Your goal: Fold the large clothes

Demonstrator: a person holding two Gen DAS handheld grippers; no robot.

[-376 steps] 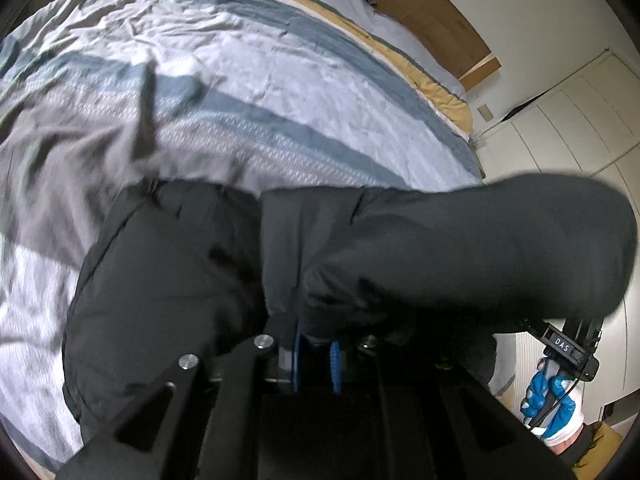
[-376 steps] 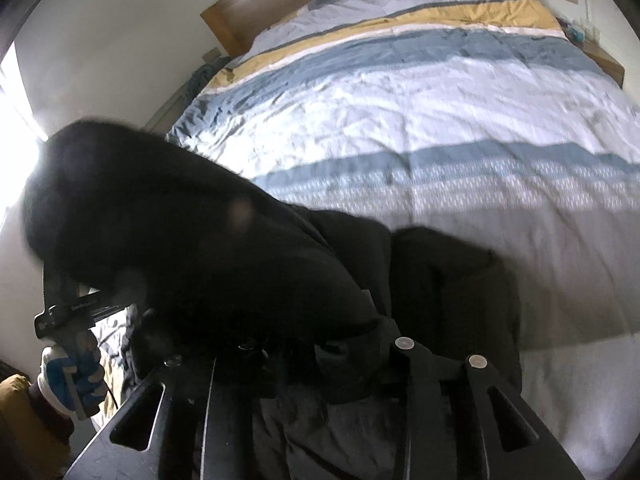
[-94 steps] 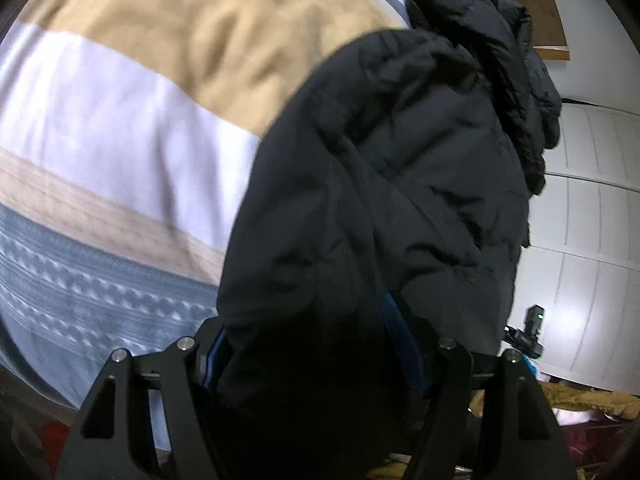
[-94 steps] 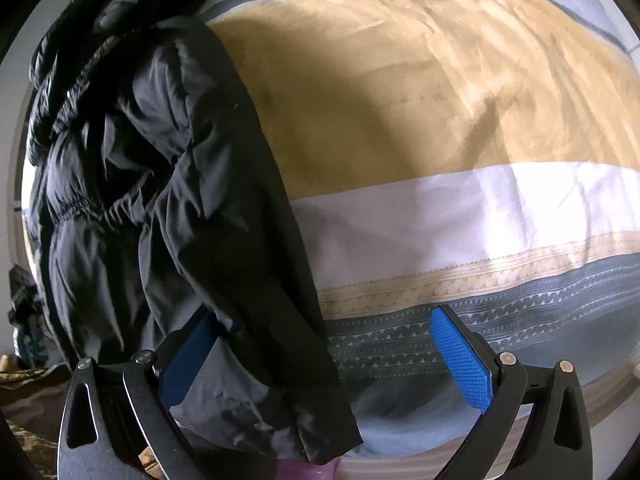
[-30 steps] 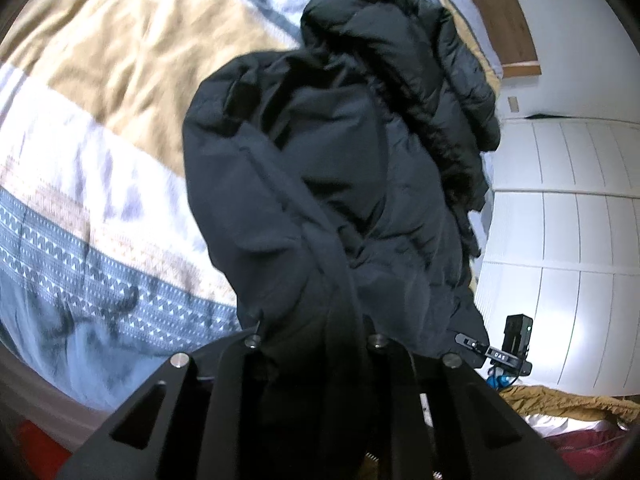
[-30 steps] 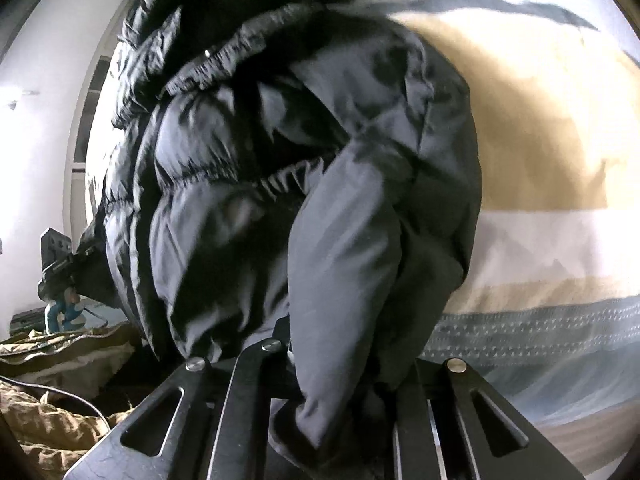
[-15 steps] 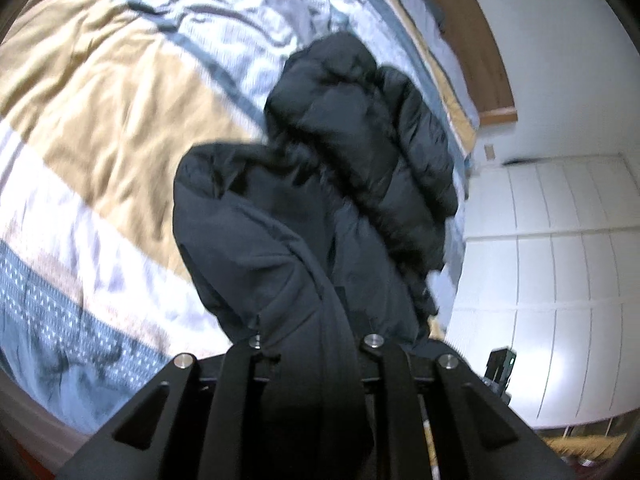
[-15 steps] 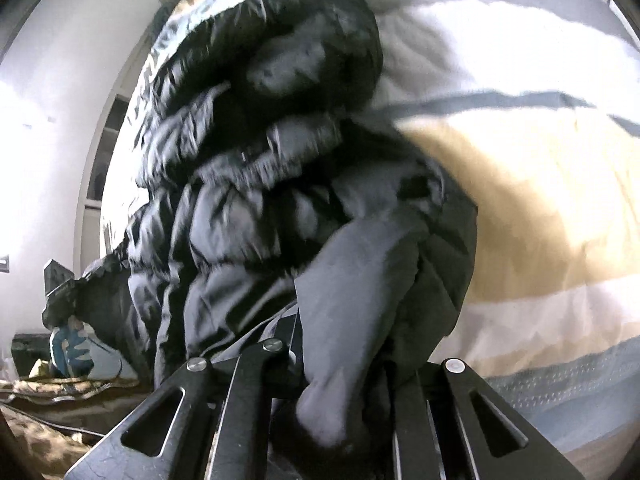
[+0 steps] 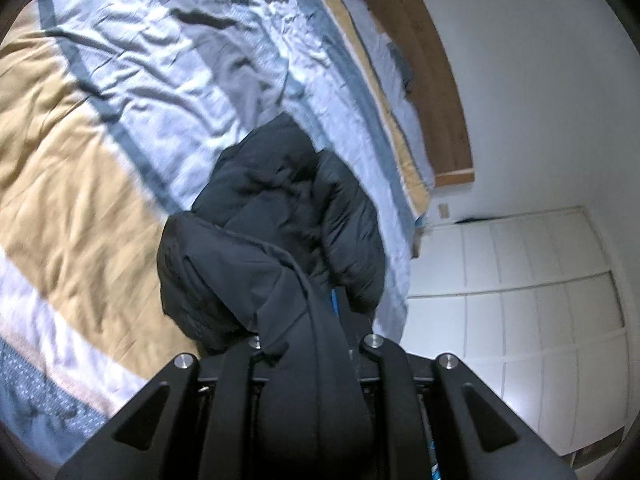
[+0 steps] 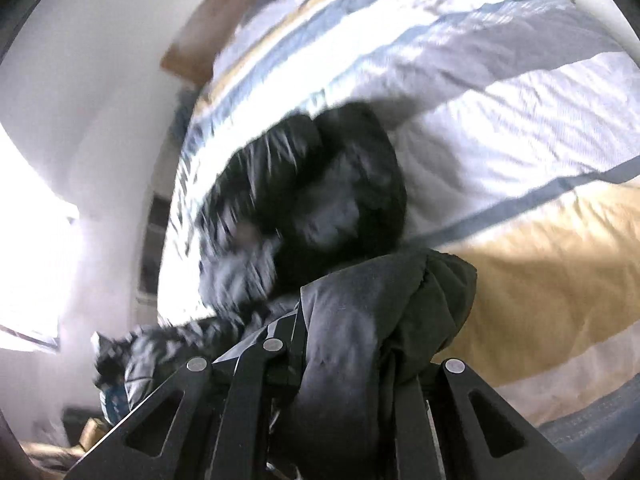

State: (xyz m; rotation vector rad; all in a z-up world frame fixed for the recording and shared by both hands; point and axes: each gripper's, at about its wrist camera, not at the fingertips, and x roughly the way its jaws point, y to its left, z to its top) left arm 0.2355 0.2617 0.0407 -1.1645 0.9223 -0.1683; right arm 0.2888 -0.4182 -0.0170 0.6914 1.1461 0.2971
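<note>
Lifting black jacket (image 9: 280,208) hem off bed (image 9: 80,200), left gripper (image 9: 316,320) and right gripper (image 10: 340,344) both clamped on fabric; keep them level, carry hem evenly toward frame top.

Both hands have lifted the black jacket (image 9: 280,216) higher off the bed (image 9: 80,168)

Striped duvet (image 9: 120,128) — tan, white, blue-grey bands — covers the bed, creased. Wooden headboard (image 9: 432,72) against the wall. White panelled wardrobe doors (image 9: 520,300) beside the bed.
</note>
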